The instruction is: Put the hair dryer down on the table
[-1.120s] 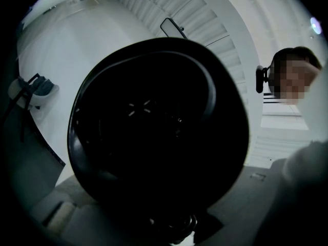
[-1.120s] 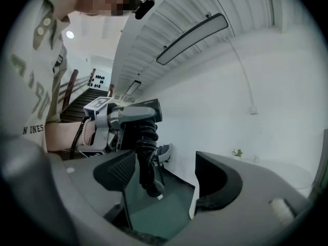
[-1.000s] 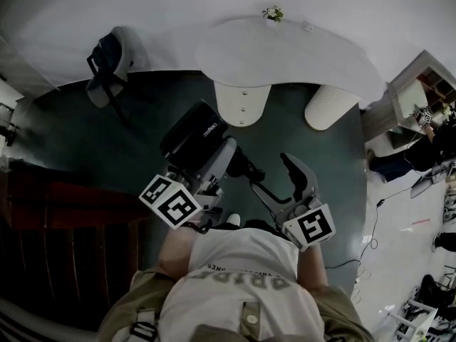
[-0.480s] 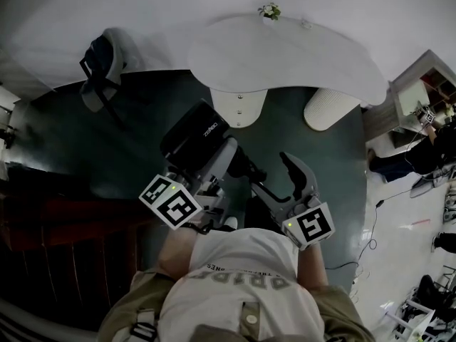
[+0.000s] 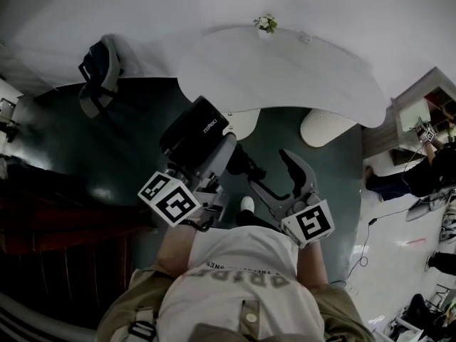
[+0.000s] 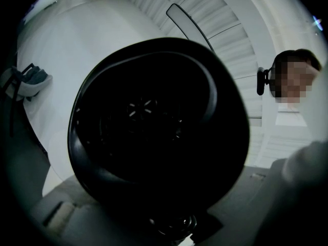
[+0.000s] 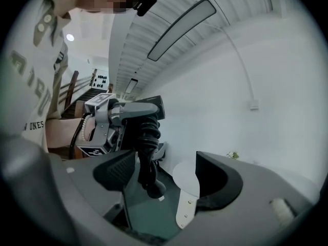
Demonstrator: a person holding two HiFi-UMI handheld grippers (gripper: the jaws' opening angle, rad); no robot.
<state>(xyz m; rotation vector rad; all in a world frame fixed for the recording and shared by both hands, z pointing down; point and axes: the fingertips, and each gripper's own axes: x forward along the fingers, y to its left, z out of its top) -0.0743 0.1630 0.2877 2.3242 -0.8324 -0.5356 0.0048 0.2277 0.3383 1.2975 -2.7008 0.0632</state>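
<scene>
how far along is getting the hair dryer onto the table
Done: the hair dryer is picked up, clamped in the left tool. In hand: it is held in the air over the dark floor, short of the white table. Left: reach the table, set it down and let go. The right tool is open and empty, the cord hanging ahead of it.

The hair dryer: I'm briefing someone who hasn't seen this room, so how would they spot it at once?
Find the white curved table by the far wall, then come down to its near edge, in front of the person. There the left gripper holds the hair dryer: a fat black barrel with white lettering, unlike the grey gripper bodies around it.
</scene>
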